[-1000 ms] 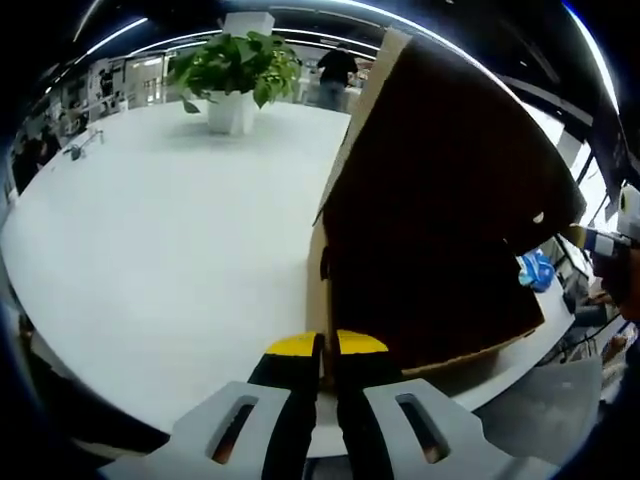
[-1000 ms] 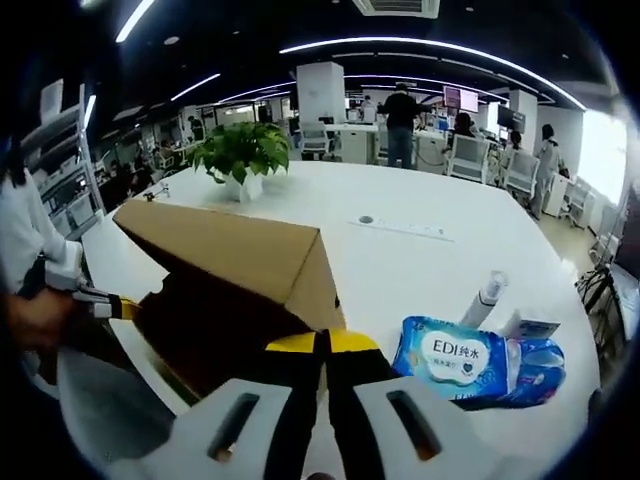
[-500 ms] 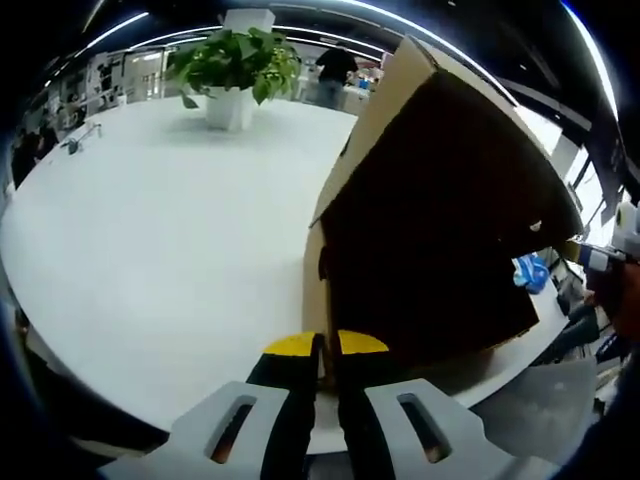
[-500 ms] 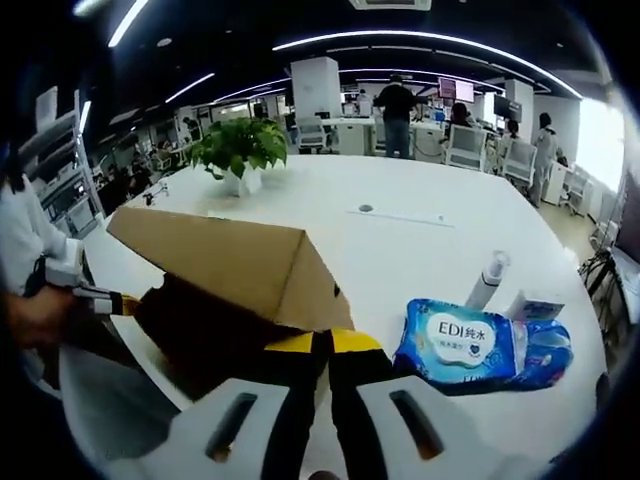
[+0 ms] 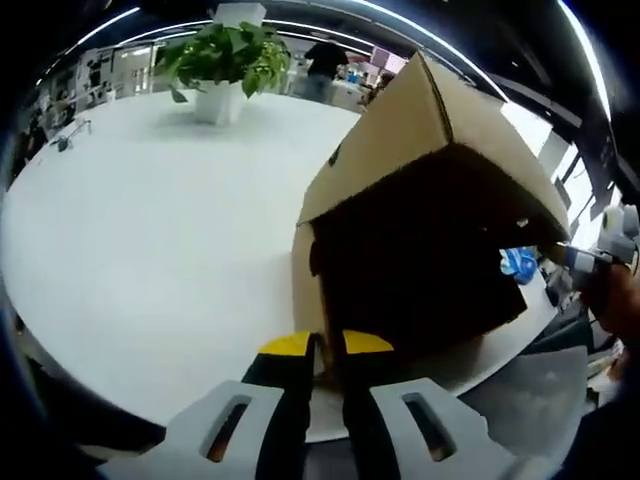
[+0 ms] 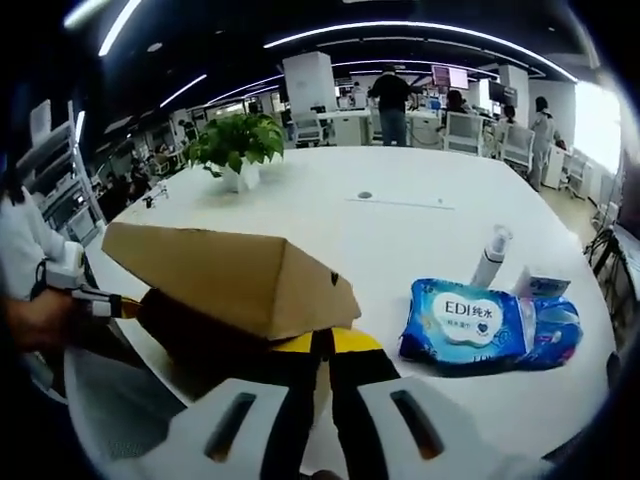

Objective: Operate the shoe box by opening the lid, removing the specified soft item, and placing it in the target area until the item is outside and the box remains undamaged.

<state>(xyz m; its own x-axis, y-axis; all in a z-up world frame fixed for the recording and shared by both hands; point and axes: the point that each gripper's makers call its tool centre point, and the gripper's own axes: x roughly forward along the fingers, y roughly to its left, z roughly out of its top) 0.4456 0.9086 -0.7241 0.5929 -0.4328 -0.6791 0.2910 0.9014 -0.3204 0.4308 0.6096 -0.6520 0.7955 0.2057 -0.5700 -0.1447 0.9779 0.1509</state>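
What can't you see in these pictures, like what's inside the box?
- Inside of the box: too dark in the left gripper view; in the right gripper view the lid covers it.
- Small print on the blue wipes pack: too small.
- Bottle: base hidden behind the pack.

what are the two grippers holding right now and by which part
Both grip the cardboard shoe box. The left gripper is shut on the box's near bottom corner edge; the right gripper is shut on the front edge of the raised lid.
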